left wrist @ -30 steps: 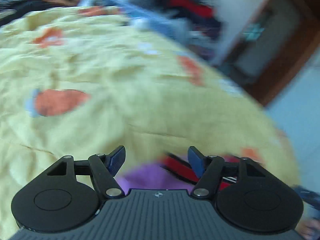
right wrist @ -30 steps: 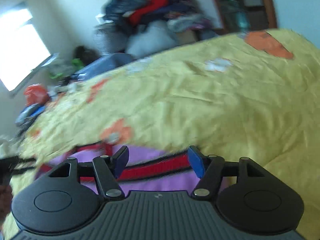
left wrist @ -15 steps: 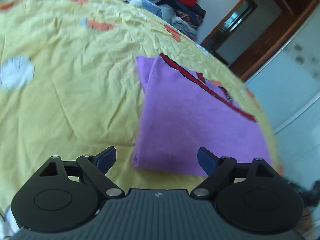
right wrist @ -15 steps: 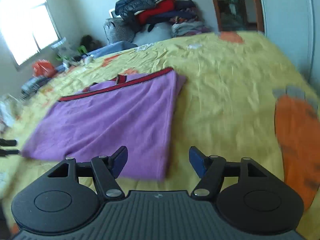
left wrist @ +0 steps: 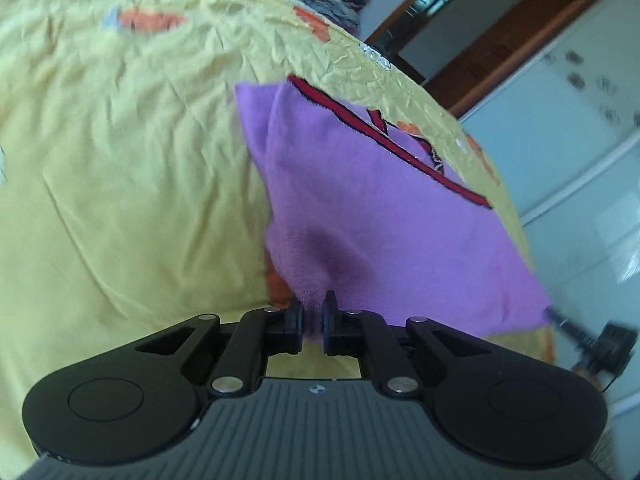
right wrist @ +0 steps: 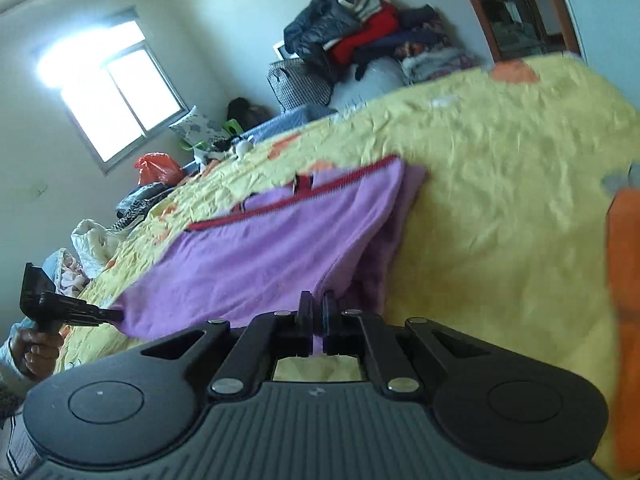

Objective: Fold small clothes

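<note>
Purple garment edge in both tongs

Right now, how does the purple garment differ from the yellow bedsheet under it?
The purple garment is plain with a red-and-black trim, while the yellow bedsheet carries orange patches. The garment is folded and lifted at its near edge; the bedsheet lies spread and wrinkled. The left gripper and right gripper pinch only the garment. Both are soft cloth.

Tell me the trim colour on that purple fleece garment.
Red trim with dark edging, clearest in left wrist view.
</note>
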Motion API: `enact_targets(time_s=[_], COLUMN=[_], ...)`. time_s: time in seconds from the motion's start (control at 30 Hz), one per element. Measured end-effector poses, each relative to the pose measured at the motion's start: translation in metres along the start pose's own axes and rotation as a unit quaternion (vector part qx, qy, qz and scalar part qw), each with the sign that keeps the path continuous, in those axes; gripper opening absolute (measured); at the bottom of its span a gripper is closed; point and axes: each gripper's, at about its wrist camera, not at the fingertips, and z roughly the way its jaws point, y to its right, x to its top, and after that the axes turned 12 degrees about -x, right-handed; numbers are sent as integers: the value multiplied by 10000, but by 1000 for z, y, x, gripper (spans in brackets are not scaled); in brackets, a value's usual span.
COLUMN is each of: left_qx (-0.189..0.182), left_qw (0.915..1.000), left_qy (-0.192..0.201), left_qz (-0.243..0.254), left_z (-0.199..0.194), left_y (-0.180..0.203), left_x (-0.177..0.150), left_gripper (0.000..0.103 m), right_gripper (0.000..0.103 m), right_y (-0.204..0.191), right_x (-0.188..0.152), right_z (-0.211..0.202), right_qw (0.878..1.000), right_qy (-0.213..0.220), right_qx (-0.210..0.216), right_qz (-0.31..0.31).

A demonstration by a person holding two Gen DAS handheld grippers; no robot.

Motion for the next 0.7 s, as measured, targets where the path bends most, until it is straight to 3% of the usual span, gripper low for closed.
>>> enact_targets(time_s=[0.1,0.17,0.23,0.3,0.33,0.37,0.4,0.43,0.47,0.5,0.57,0.6,0.7], left_qx=[235,382,448,501,515,577,759,1013,1186,1169,698,468,249], left_qw=[9994,9983,9980,9976,9975,9973,9967,9945,9917,9910,9949,9960,9946], left_qy=[-127,-248,-358,-371,-435,-453,-282,-124,30,212,418,425,428], left_qz=[210,362,264,302,203,91,75,246,503,618,595,624,908], left_z=[-4,1,3,-2,-6,-14,-26,-38,-47,-55,-52,-41,11], left_y=[-1,0,-5,-9,-12,-14,-12,-3,10,23,45,56,81], left_x=[3,-2,-10,-13,-11,-9,-7,-6,-4,-3,0,2,7], left_gripper=[10,10,11,15,18,23,20,22,24,37,54,62,67], right_gripper=[3,3,3,4,5,10,18,25,44,70,89,89,89], right_y=[2,4,4,9,6,0,-6,-12,-21,-32,-59,-73,-116], right_x=[2,-9,-25,-27,-24,-19,-13,-8,-2,1,4,5,3], right_z=[-1,10,21,21,15,7,-2,-11,-17,-18,-7,5,58], right_qw=[9992,9981,9953,9955,9946,9922,9903,9906,9910,9911,9922,9926,9926], right_qy=[-55,-311,-541,-742,-693,-571,-424,-252,-119,-13,161,193,85], right_qx=[-267,-413,-680,-533,-692,-1004,-1200,-1180,-1082,-994,-768,-626,-588], right_qz=[-295,-345,-438,-235,-332,-464,-555,-646,-779,-882,-972,-1025,-1060])
